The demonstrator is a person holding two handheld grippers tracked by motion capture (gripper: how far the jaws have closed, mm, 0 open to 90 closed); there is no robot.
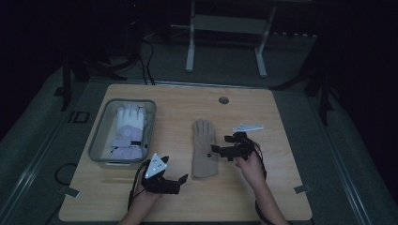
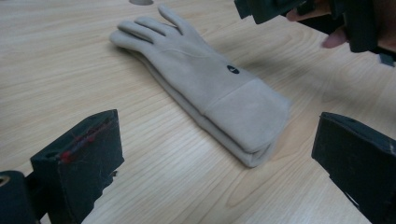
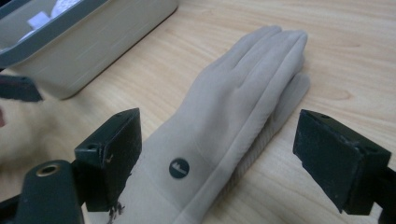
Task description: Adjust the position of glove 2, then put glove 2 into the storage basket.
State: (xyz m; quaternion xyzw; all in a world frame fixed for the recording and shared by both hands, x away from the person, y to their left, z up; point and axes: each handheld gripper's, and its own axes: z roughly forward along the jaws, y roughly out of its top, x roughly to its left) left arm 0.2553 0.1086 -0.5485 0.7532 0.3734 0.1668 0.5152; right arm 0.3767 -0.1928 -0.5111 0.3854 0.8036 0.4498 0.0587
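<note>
Right gripper view: my right gripper (image 3: 217, 158) is released, the glove (image 3: 233, 116) lying between the jaws; left gripper (image 2: 210, 158) released too. I'd re-grip at the cuff, squarely.

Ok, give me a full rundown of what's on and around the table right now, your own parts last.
beige gloves: one stacked pair, tan with a small dark round badge, lying flat mid-table.
bin: one, grey, at the table's left.
white gloves: apparently one pair, white with lilac cuffs, inside the bin.
table: one, light wood, with a round grommet hole near its far edge.
frame: one, pale metal, on the floor beyond the table.
left claw: black, open, near edge, pointing toward the beige gloves' cuff.
right claw: black, open, just above the beige gloves, not gripping them.
</note>
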